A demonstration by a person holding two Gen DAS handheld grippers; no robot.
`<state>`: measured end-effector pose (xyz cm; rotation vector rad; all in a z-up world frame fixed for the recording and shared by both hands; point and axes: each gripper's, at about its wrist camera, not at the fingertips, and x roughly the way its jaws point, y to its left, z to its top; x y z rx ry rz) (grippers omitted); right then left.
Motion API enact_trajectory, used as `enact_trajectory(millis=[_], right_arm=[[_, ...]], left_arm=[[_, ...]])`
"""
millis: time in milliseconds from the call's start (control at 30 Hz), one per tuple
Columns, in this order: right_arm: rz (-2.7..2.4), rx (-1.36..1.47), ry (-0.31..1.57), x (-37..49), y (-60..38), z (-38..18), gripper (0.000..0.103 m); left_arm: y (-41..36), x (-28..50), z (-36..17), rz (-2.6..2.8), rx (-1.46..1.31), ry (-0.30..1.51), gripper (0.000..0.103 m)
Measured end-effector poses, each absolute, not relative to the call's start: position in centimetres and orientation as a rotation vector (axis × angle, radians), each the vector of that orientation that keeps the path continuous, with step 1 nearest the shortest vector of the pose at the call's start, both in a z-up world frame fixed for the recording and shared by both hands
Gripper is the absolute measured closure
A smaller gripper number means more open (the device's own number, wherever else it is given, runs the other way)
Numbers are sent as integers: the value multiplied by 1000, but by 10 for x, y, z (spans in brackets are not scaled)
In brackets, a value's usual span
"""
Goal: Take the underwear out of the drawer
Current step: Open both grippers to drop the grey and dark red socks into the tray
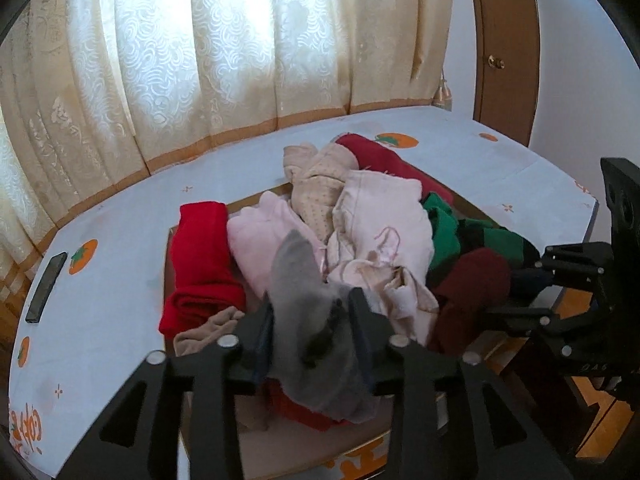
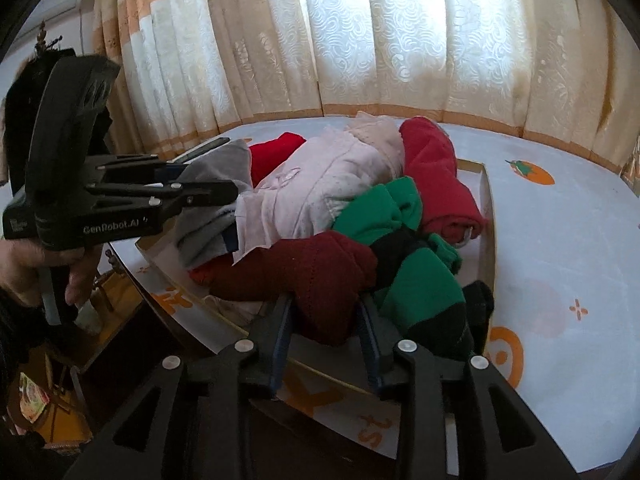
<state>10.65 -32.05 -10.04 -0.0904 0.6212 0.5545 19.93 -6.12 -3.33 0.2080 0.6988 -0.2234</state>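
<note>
Nearest, left gripper [image 1: 312, 328]: its two fingers stand part-way apart with a grey garment [image 1: 304, 280] between them; the cloth fills the gap and drapes over the front, but whether the pads press on it cannot be told.
Right gripper [image 2: 326, 320]: fingers likewise part-way apart, set either side of a dark red knitted garment [image 2: 312, 276]; the fabric bulges between them, and a firm pinch cannot be told.
Hand [image 2: 36, 268]: seen in the right wrist view, wrapped round the handle of the left gripper at the table's near left edge.
Drawer [image 2: 486, 216]: a shallow light-coloured tray lying on the table, heaped well above its rim.
Pile in the drawer: pale pink garment [image 1: 376, 232] in the middle, beige dotted garment [image 1: 320, 184] behind it, green and black garment [image 2: 404, 256] beside the dark red one, bright red roll [image 1: 204, 264] at the left edge, another red roll [image 2: 436, 180] at the far side.
Table [image 1: 112, 288]: covered with a light blue cloth printed with orange fruit.
Dark flat object [image 1: 47, 286]: lying on the cloth left of the drawer, apart from it.
Curtain [image 1: 208, 48]: cream, patterned, hanging behind the table with light through it.
Wooden door [image 1: 504, 52]: far right, with a brass knob.
</note>
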Motion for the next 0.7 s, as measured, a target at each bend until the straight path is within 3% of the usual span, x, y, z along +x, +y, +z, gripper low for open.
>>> enact_trajectory(millis=[233,500,700], right_arm=[[551,-122,595,96,-318,-94,49],[521,-97,535,79,-327,-81,43],[507,-102,426,52,-329,-56,42]], left_arm=[[-64,188,-30,-209,221,668,35],[-61,169,-19,-206,186,618,29],[-51,139,0,-187,127,525,15]])
